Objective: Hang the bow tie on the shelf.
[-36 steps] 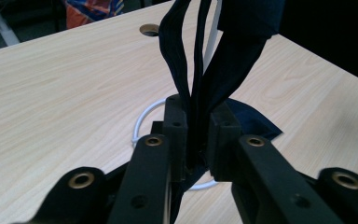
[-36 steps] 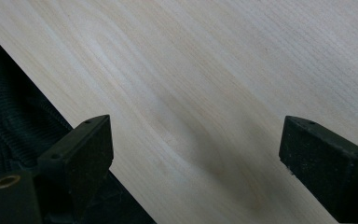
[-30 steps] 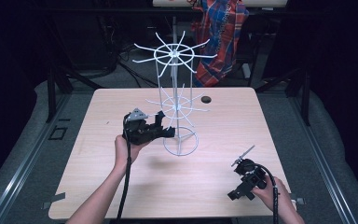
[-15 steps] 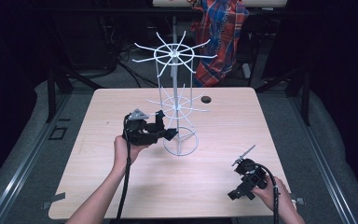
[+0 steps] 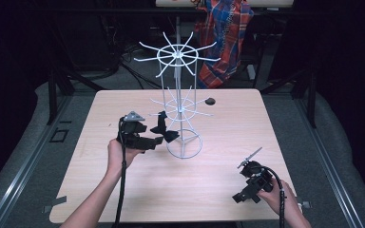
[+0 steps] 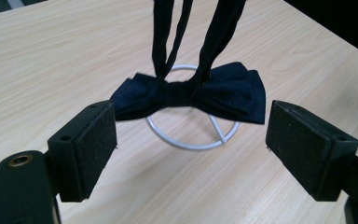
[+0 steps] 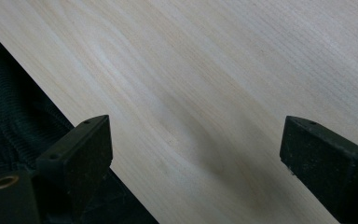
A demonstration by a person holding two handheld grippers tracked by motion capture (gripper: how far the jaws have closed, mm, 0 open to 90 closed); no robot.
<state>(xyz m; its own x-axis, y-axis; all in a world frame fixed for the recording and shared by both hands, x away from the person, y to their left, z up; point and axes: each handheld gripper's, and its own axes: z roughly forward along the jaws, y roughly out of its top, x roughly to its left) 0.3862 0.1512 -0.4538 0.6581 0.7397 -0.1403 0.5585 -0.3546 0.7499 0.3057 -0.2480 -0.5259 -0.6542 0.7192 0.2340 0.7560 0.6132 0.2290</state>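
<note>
Left gripper (image 5: pixel 160 137) pulled back a little from the rack (image 5: pixel 180 107), jaws wide apart. Bow tie (image 6: pixel 191 95) let go, hanging by its strap from a low arm above the counter (image 5: pixel 123 104). Probably hung now. Right gripper (image 7: pixel 196 168) resting near the counter edge, jaws apart, holding nothing

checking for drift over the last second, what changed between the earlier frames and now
The left gripper has eased slightly left, away from the wire rack, and its jaws are open with the dark bow tie hanging between them, let go. The right gripper stayed open at the table's near right corner.
</note>
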